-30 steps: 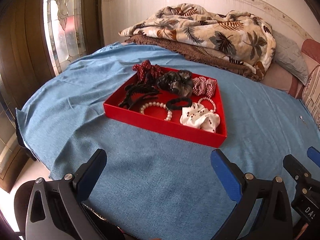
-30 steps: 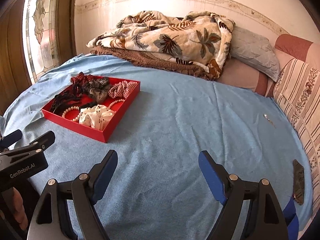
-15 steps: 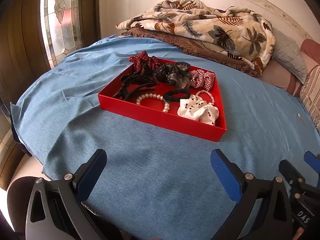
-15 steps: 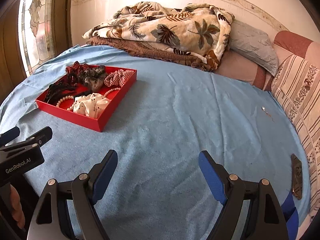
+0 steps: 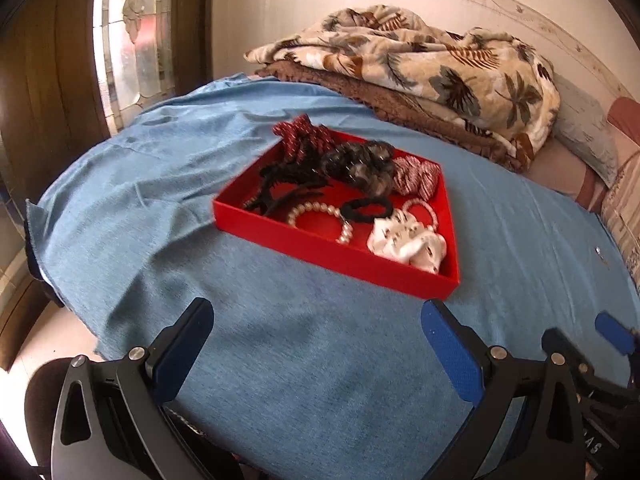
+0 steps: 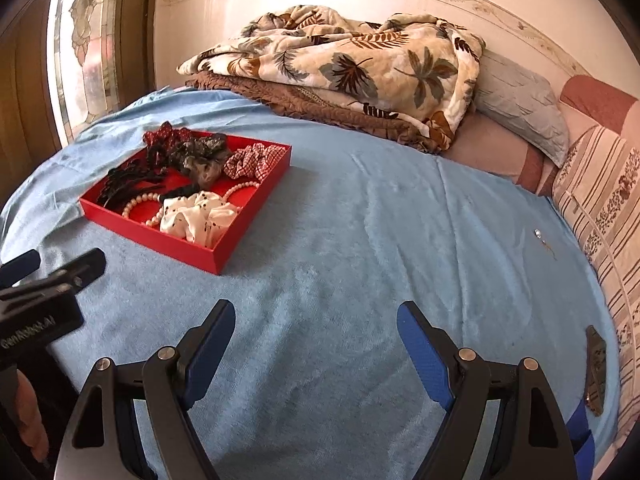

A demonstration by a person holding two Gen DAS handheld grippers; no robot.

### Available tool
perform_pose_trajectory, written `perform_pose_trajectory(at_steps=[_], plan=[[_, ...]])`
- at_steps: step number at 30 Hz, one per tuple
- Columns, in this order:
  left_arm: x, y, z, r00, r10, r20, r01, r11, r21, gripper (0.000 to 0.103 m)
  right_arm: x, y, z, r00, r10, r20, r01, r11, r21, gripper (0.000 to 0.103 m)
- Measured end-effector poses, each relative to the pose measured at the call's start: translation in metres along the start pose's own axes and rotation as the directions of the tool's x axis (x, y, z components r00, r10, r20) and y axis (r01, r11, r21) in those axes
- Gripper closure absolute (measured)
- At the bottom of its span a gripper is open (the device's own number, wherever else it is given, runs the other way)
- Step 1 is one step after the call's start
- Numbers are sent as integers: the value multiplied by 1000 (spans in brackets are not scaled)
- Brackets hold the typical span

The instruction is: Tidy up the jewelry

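Observation:
A red tray lies on the blue bedcover. It holds a white dotted scrunchie, a pearl bracelet, a black hair tie, black claw clips, a red checked scrunchie, a dark scrunchie and a red dotted one. My left gripper hovers open in front of the tray, nothing between its pads. My right gripper is open over bare cover, right of the tray. A small earring lies far right.
Folded leaf-print and brown blankets and a grey pillow sit at the back. Striped cushions line the right side. A dark flat clip rests at the right edge. A stained-glass window is on the left.
Both views have shifted slightly; the tray sits a bit lower and nearer than a second ago. Both grippers stay open and nothing in the tray has moved.

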State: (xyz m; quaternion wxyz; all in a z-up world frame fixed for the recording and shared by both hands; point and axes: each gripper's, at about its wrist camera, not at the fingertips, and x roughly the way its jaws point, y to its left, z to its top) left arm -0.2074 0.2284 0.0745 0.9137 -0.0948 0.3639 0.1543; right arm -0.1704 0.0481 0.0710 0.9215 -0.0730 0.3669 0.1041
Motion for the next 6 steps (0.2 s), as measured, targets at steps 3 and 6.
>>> perform_pose_trajectory(at_steps=[3,6], plan=[[-6,-3,5,1000,20,14,-20,1000,13,0,0,-2,-3,1000,26,-17,-26,1000,4,16],[-11,-14,11,999,28,19,-28,999,41,0,-1,-11,-5,999,28,-16,-27,1000,13,16]])
